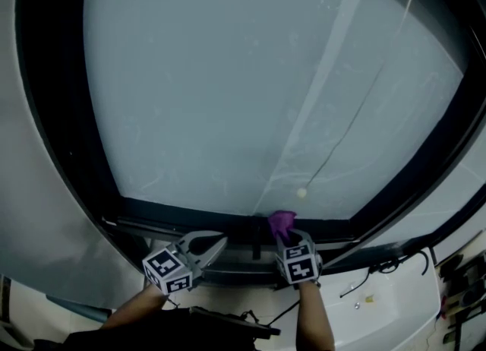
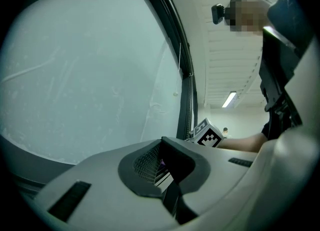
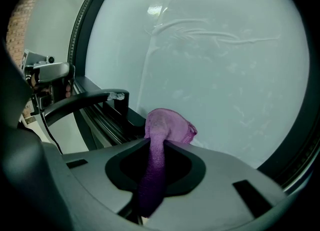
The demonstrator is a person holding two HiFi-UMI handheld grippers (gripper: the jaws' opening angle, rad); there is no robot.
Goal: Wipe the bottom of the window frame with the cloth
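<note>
Cloth (image 3: 167,125): purple; bunched against the glass (image 1: 243,76), just above the bottom rail of the window frame (image 1: 190,214); its tail runs down between the right fingers
Right gripper (image 3: 156,150): fingers clamped on the cloth; the bunch sticks out past their tips
Left gripper (image 2: 161,169): fingers a narrow gap apart, nothing between them; near the bottom rail, left of the cloth and apart from it

Purple cloth (image 3: 165,127), bunched, pinched in R gripper (image 1: 287,235) at dark window frame (image 1: 190,216) btm.
</note>
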